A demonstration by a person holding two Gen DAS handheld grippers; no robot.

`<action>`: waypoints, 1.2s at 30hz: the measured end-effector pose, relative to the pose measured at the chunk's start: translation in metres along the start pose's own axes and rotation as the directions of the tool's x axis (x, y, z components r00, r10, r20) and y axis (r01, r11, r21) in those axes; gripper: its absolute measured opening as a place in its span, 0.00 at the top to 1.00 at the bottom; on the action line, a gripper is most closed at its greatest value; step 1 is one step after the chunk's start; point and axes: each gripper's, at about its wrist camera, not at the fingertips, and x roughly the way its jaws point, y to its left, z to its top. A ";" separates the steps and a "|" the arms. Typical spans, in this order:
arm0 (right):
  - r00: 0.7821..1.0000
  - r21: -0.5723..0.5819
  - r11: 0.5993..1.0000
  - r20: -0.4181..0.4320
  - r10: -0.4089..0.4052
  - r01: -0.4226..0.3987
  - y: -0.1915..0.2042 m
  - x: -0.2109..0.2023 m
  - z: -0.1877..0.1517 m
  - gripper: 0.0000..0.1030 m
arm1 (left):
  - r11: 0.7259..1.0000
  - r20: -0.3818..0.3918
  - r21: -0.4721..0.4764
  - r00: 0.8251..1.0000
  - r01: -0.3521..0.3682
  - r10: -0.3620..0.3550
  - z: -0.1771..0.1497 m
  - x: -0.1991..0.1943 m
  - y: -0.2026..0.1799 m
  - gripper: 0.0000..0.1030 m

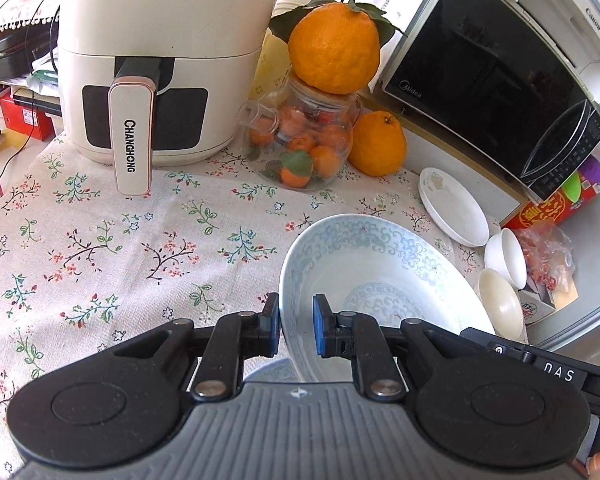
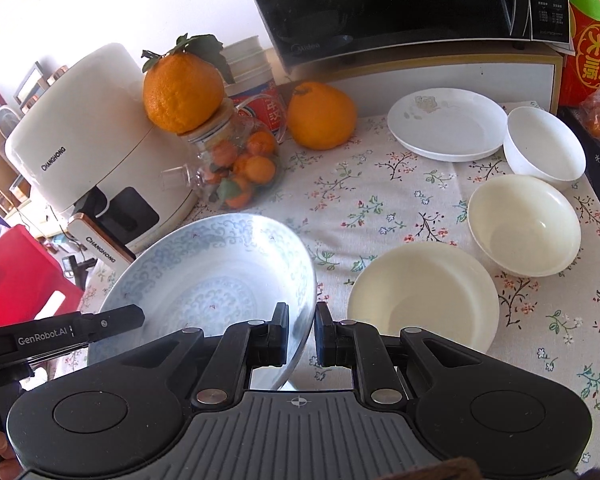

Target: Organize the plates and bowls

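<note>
A large blue-patterned bowl [image 1: 380, 272] [image 2: 212, 272] hangs tilted above the floral tablecloth [image 1: 120, 240], held by both grippers. My left gripper [image 1: 296, 320] is shut on its left rim, and my right gripper [image 2: 302, 328] is shut on its right rim. In the right wrist view two cream bowls [image 2: 424, 296] [image 2: 524, 224], a small white bowl [image 2: 544, 148] and a white plate [image 2: 448, 124] sit on the cloth to the right. The left wrist view shows the plate [image 1: 452, 208], the white bowl [image 1: 508, 256] and one cream bowl [image 1: 500, 304] at the right edge.
A white air fryer [image 1: 156, 60] [image 2: 80, 152] stands at the back left. Beside it a glass jar of small oranges [image 1: 304, 140] [image 2: 236, 172] carries a big orange on its lid, with a second orange [image 2: 320, 116] nearby. A black microwave [image 1: 488, 72] [image 2: 400, 4] sits behind the dishes.
</note>
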 end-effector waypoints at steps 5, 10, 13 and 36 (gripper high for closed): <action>1.000 -0.012 1.000 -0.022 0.012 -0.012 0.004 -0.007 -0.021 0.86 | 1.000 -0.003 0.022 1.000 -0.004 0.004 -0.015 -0.012 0.007 0.86; 0.999 -0.031 0.999 -0.041 0.022 -0.024 0.010 -0.012 -0.040 0.86 | 1.000 -0.022 0.027 1.000 0.003 -0.002 -0.032 -0.020 0.018 0.86; 0.998 -0.047 0.999 -0.064 0.016 -0.019 0.015 -0.011 -0.053 0.86 | 1.000 -0.041 0.025 0.999 -0.007 0.008 -0.043 -0.020 0.024 0.86; 0.989 -0.078 0.996 -0.135 -0.057 0.047 0.018 -0.004 -0.091 0.86 | 0.990 -0.093 0.127 0.993 -0.058 0.070 -0.081 -0.011 0.023 0.86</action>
